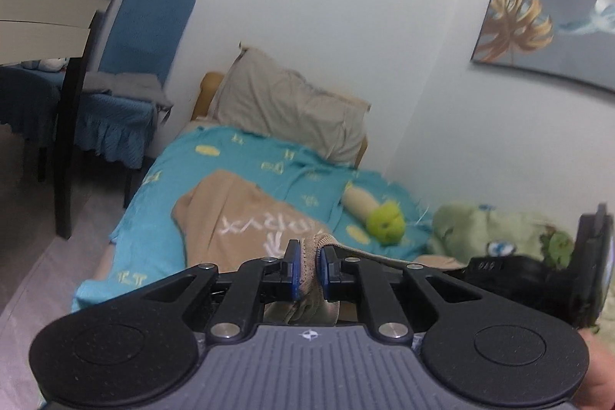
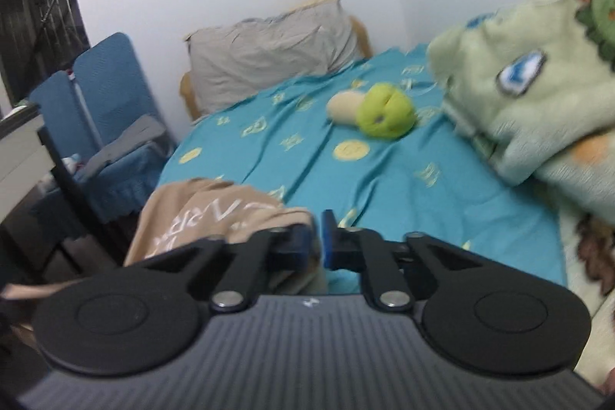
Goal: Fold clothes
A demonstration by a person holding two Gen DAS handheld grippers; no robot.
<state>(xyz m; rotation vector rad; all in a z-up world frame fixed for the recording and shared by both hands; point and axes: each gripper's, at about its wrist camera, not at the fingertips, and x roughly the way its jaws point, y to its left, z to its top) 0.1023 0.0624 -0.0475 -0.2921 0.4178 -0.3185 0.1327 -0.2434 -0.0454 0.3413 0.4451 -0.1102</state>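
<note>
Left wrist view only: a framed picture (image 1: 546, 14) of gold leaves and hanging orbs hung on the wall above the bed; the right gripper (image 1: 592, 264) showed side-on at the bed's right edge.
Right wrist view only: the green plush blanket (image 2: 538, 102) filled the right side, with a blue and white eye patch sewn on it.
Left gripper (image 1: 307, 269): its blue pads were clamped on the ribbed hem of the tan sweatshirt (image 1: 246, 218).
Right gripper (image 2: 316, 241): fingers drawn together; the view was blurred, and whether cloth sat between them could not be told.
Tan sweatshirt (image 2: 200, 214): it lay bunched at the bed's near left corner, on the teal bedspread (image 2: 384, 171).
Writing: white letters ran across the sweatshirt, upside down and too blurred to read.
On the bed: a grey pillow (image 1: 292, 110) leaned at the head end; a plush toy (image 2: 373, 112) with a green head lay near the middle.
Beside the bed: a blue-covered chair (image 1: 142, 45) stood off the left edge.
Containers: none were seen.
</note>
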